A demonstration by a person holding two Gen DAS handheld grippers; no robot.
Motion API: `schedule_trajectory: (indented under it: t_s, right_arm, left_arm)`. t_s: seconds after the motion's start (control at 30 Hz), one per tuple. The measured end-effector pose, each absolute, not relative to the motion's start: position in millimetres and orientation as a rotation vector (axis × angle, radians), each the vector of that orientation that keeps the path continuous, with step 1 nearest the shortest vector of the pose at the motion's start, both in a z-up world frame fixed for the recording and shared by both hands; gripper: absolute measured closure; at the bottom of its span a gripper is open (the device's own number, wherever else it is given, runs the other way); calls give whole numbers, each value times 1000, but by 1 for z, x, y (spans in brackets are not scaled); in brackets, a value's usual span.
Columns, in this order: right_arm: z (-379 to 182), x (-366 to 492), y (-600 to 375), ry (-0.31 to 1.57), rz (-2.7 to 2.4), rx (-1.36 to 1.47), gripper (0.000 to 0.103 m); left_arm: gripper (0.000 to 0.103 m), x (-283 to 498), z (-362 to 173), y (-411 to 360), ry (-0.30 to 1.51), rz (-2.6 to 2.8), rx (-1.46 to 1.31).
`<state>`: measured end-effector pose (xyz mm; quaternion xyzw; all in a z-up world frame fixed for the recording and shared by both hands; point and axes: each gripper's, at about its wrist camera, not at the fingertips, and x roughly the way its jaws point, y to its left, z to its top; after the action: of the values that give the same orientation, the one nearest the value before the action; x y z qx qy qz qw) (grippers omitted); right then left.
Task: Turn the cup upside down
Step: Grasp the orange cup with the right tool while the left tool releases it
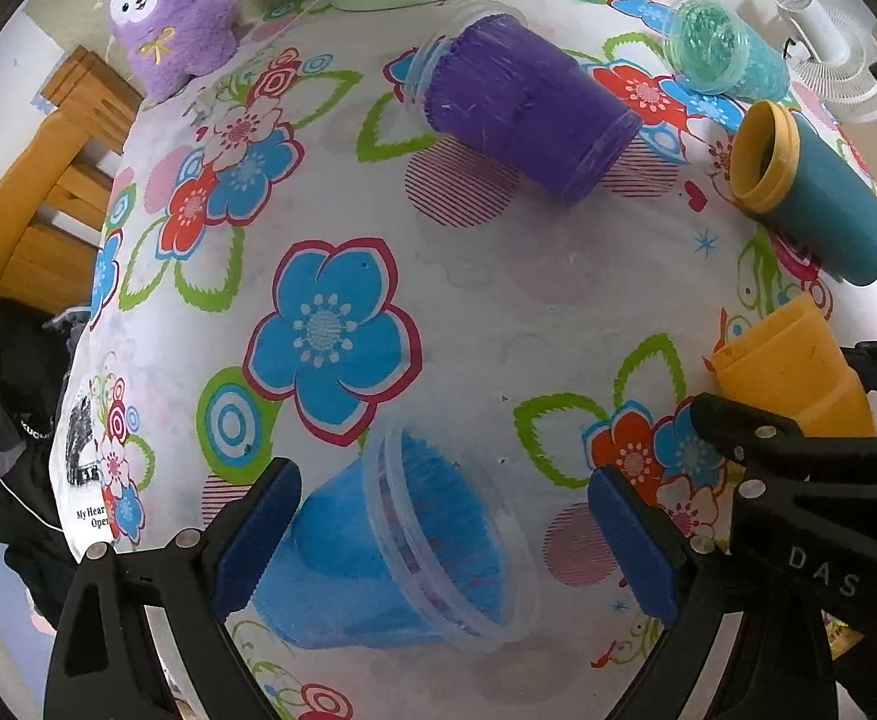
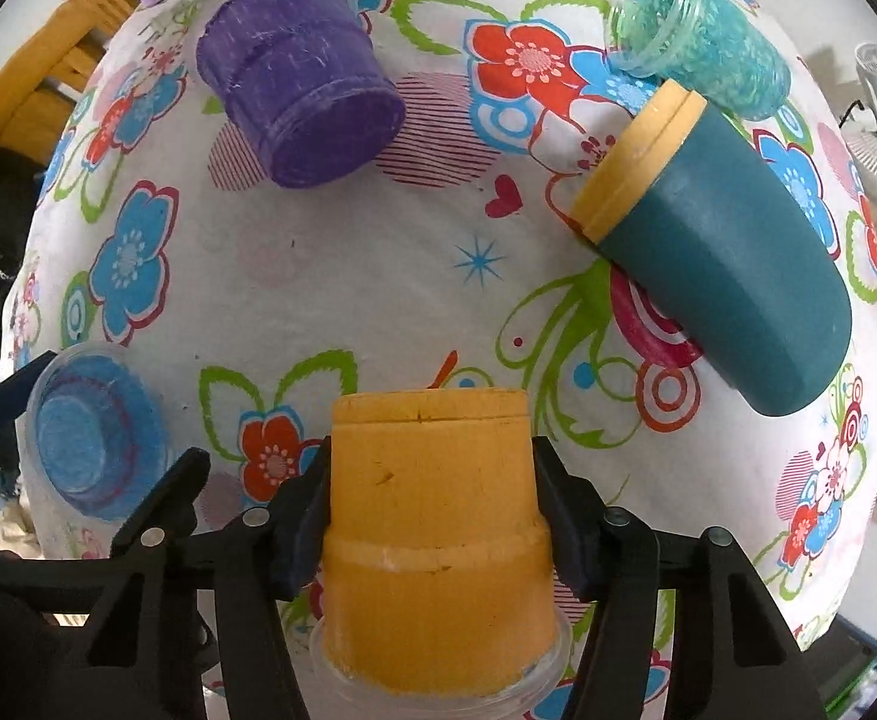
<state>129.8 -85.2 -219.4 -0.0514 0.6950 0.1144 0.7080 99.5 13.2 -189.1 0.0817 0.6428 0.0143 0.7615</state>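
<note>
While the right gripper (image 2: 432,516) clamps an orange cup (image 2: 438,534) between its two fingers, the cup points away from the camera with its base far and its clear rim close to the lens. From the left wrist view the same orange cup (image 1: 792,378) shows at the right edge, with the right gripper (image 1: 798,450) on it.

The left gripper (image 1: 438,534) stands wide open, its blue pads (image 1: 252,534) spread on either side of a blue cup (image 1: 390,546). That cup lies on its side on the flowered tablecloth (image 1: 498,312), its clear rim turned to the right and its base toward the left finger; whether a pad touches it I cannot tell. From the right wrist view the blue cup (image 2: 96,432) shows its open mouth at the left.

Farther out, a purple cup (image 1: 522,114) lies on its side near the middle of the cloth. To its right a teal cup with a yellow rim (image 1: 810,186) also lies on its side, its mouth facing left. Beyond it a green see-through cup (image 1: 720,60) lies tipped over, just beside the teal one.

At the far left edge sits a purple plush toy (image 1: 168,12), and a wooden chair (image 1: 48,198) stands beside the table.
</note>
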Motion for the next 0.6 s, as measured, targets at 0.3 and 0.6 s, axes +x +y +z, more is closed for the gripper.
schedule_trajectory:
  t_s: [0.3,0.6]
  right_arm:
    - [-173,123,-90,1442,269,-109,40]
    - [-115,105,-106,1293,273,-83,40]
  left_arm:
    - [5,92,-168,17,1369,25,136]
    - [5,83,-124,25,1289,9,61]
